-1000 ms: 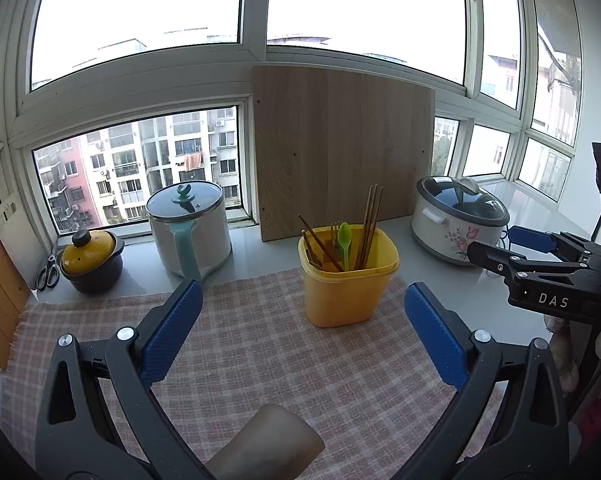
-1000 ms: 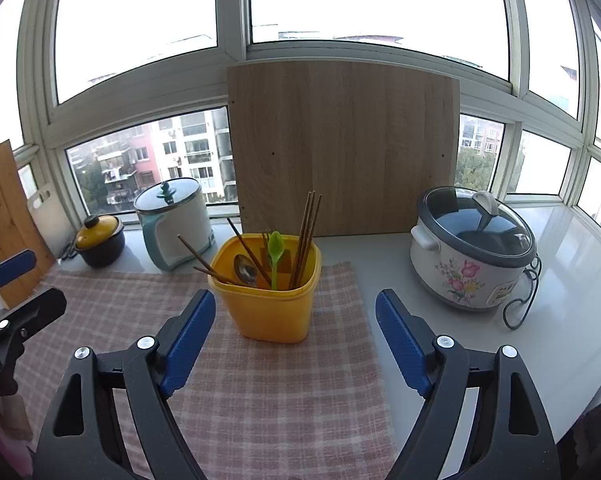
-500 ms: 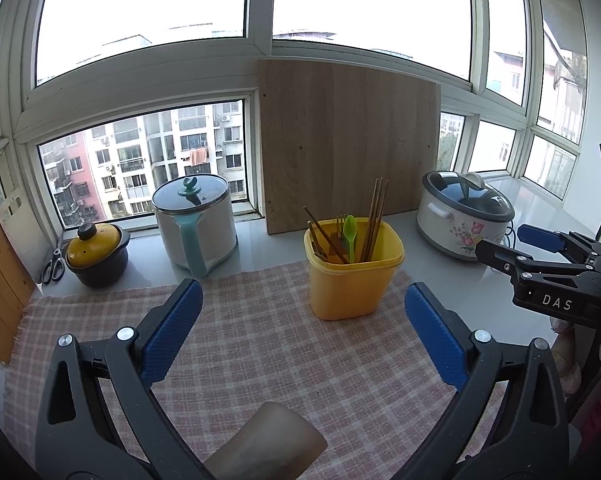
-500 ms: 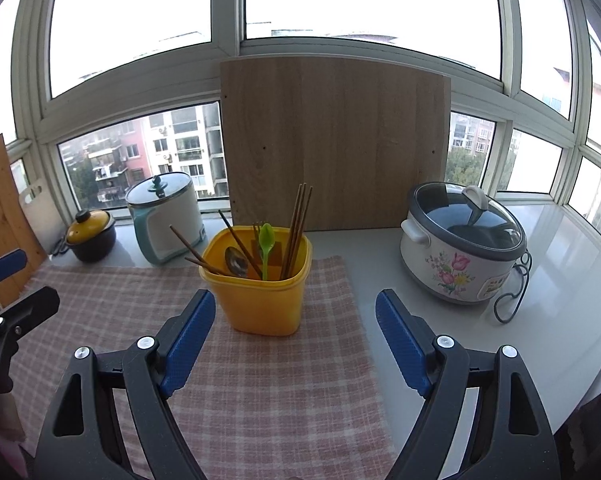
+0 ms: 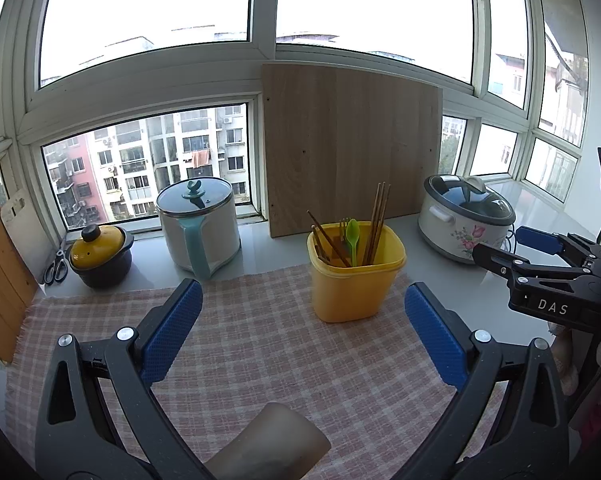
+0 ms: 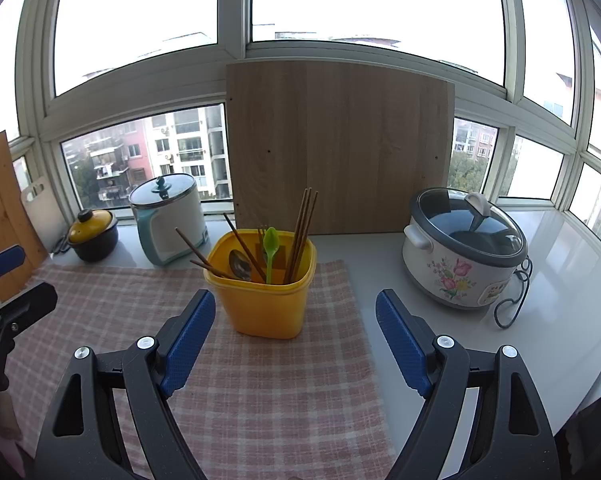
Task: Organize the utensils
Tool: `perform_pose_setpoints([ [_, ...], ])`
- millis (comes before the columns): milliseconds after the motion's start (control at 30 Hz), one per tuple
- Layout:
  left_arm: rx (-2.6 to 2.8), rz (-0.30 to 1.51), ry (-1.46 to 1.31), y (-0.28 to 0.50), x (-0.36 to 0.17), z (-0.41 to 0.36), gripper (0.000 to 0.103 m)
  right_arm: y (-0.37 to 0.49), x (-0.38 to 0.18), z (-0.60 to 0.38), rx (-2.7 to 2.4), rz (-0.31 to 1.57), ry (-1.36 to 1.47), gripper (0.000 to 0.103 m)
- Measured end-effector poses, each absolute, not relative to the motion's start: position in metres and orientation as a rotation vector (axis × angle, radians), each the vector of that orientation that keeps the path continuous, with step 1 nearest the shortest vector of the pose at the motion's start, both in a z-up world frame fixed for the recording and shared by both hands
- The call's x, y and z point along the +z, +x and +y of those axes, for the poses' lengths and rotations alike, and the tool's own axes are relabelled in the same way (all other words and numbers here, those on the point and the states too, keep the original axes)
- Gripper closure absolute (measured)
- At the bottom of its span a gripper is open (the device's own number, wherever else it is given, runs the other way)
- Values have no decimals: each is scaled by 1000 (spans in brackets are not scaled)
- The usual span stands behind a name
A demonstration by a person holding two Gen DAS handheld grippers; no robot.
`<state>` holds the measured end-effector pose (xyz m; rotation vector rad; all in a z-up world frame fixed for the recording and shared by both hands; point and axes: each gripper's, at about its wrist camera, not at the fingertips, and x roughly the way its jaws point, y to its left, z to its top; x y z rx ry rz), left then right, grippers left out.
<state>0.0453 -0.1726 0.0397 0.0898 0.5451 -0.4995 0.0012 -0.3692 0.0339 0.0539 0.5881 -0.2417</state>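
Observation:
A yellow tub [image 5: 354, 284] [image 6: 262, 300] stands on the pink checked cloth [image 5: 260, 340] [image 6: 268, 392]. It holds several brown chopsticks [image 6: 302, 232], a green plastic spoon [image 6: 269, 248] [image 5: 352, 236], a metal spoon [image 6: 239, 266] and a fork. My left gripper [image 5: 302, 330] is open and empty, above the cloth, short of the tub. My right gripper [image 6: 294, 344] is open and empty, just in front of the tub. The right gripper also shows at the right edge of the left wrist view [image 5: 516, 248].
A white pot with a teal handle [image 5: 198, 226] [image 6: 168, 220], a small yellow-lidded pot [image 5: 100, 254] [image 6: 93, 240] and scissors [image 5: 56, 266] stand at the back left. A flowered rice cooker [image 5: 466, 218] [image 6: 462, 248] stands right. A wooden board [image 5: 350, 152] [image 6: 338, 148] leans on the window.
Both grippers have drifted slightly; the tub sits a little farther right in the left view and lower in the right view. Both stay open and empty.

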Motion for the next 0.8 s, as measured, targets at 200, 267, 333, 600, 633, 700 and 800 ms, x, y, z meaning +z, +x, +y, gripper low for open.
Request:
perform_pose_setpoints([
  [200,-494,555,98,46,40,-173,0,2,33,-370,-243,590,56,21],
  [267,-493,554,99,46,40,-174,0,2,33,-370,-244,591,55,21],
  [333,-491,556,103,46,40,-174,0,2,32,-370,-243,594,55,21],
  [600,-482,559,103,48,38,-175,0,4,28,-373,-247,600,63,21],
  [633,-480,562,103,49,38,-176,0,4,28,-373,-248,601,63,21],
  [700,-475,565,107,50,36,-176,0,5,28,-373,-250,601,64,21],
  [800,-469,574,112,51,34,-177,0,5,28,-373,-251,604,64,21],
])
